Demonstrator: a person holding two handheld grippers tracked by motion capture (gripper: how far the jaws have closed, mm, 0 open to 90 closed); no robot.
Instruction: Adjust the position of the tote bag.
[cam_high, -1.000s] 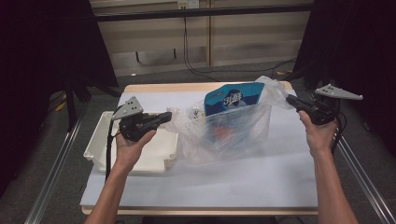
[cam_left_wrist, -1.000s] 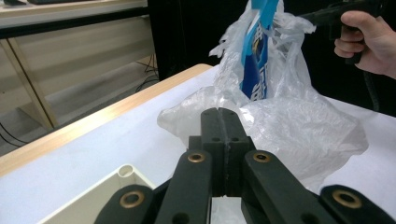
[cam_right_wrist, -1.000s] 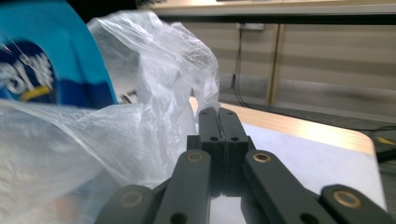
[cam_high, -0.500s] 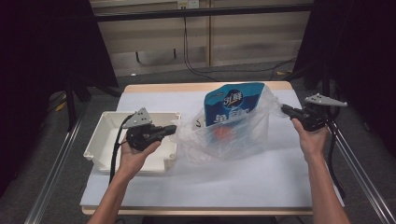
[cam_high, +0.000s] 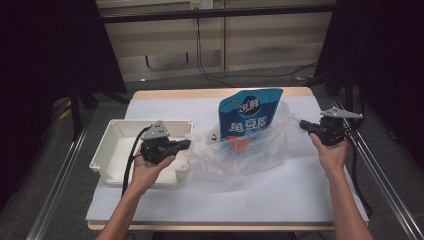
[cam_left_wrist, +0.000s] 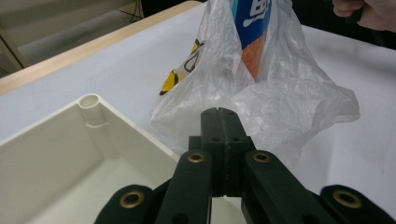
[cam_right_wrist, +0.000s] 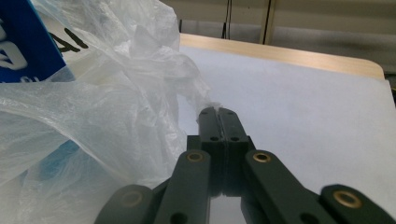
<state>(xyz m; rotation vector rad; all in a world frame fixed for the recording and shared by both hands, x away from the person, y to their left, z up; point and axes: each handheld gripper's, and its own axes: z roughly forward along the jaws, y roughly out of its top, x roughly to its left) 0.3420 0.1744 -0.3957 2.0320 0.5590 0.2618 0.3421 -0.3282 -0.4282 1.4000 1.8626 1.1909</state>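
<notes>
We see the clear plastic bag (cam_high: 260, 150) standing mid-table between both grippers, blue pouch (cam_high: 248, 116) upright inside. The right gripper (cam_high: 303, 125), jaws together, pinches a wisp of the bag's right edge. The left gripper (cam_high: 186, 144), jaws together, meets the bag's left side beside the white tray (cam_high: 116, 145); we cannot tell whether it holds film.

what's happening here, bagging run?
A person holds a gripper in each hand at either side of a clear plastic bag on the white table. A blue snack pouch stands upright inside the bag. The right gripper is shut on a twisted edge of the bag. The left gripper is shut too, at the bag's other edge above the white tray; whether it pinches plastic is unclear.
</notes>
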